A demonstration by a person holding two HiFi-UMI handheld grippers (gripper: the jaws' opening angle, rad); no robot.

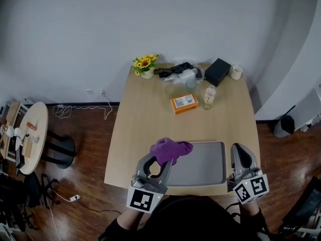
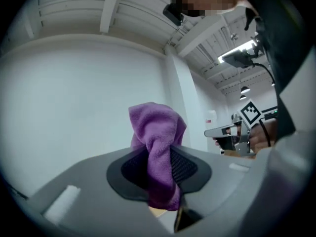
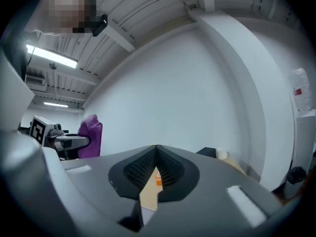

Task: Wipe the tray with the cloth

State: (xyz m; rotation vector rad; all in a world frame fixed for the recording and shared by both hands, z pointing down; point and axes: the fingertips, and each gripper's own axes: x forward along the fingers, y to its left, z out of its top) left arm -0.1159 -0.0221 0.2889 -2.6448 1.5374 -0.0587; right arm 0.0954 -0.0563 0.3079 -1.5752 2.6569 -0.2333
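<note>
Currently the purple cloth is hanging bunched above the left end of the grey tray, the left claw pinching it. The right claw is hovering beside the tray's right rim, jaws pressed together on nothing, over the wooden surface.

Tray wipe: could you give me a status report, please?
Left tool shut on cloth, over left edge of tray. Right tool shut, empty, right of tray. Nothing lying on tray.
</note>
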